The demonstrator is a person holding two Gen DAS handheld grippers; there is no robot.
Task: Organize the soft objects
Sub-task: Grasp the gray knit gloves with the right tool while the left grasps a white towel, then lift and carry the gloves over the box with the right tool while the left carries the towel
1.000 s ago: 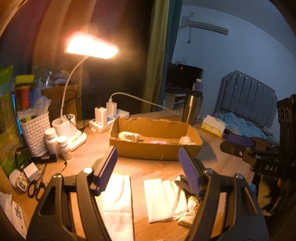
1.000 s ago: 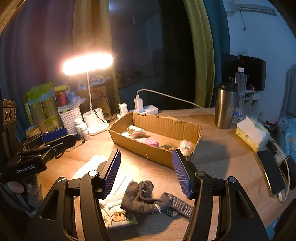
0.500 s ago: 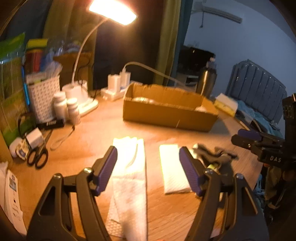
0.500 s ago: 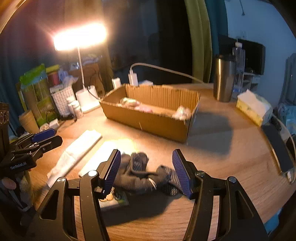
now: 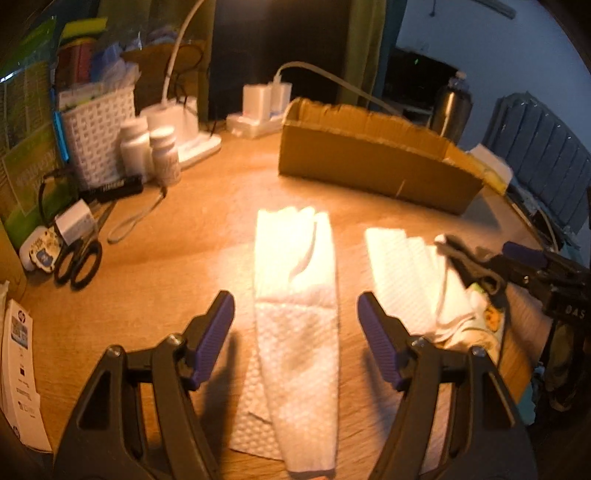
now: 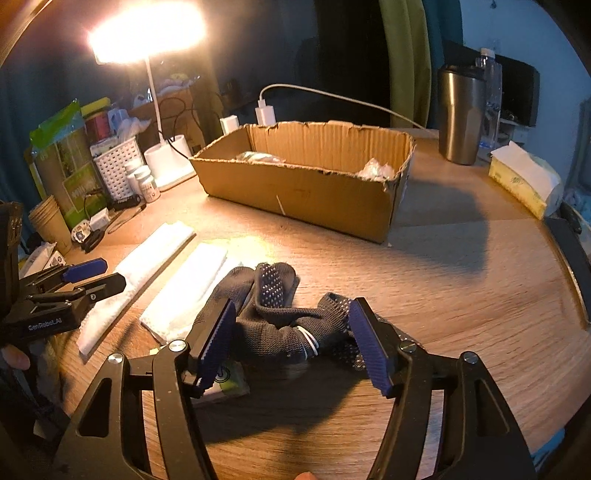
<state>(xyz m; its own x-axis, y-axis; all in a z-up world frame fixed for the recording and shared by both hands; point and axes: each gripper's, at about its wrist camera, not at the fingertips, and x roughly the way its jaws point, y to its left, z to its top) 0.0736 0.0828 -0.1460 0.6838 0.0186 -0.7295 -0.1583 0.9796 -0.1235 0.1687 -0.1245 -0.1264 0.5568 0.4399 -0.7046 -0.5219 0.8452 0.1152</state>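
Observation:
A long white cloth [image 5: 295, 302] lies on the wooden table, and my left gripper [image 5: 295, 314] is open with a finger on each side of it, low over it. A second white cloth [image 5: 399, 266] lies to its right. My right gripper [image 6: 291, 325] is open and straddles a pair of dark dotted gloves [image 6: 280, 317] on the table. The same gloves [image 5: 476, 266] show at the right of the left wrist view. An open cardboard box [image 6: 303, 177] with a few soft items inside stands behind.
A lit desk lamp [image 6: 147, 33], white basket [image 5: 96, 133], pill bottles [image 5: 164, 155] and scissors [image 5: 77, 262] crowd the left side. A steel tumbler [image 6: 461, 114] and tissue pack [image 6: 524, 181] stand at the right. A small packet [image 6: 225, 380] lies under the gloves.
Both grippers have come down and forward toward the table. The left one now straddles the long white cloth, the right one the dark gloves. Both stay open.

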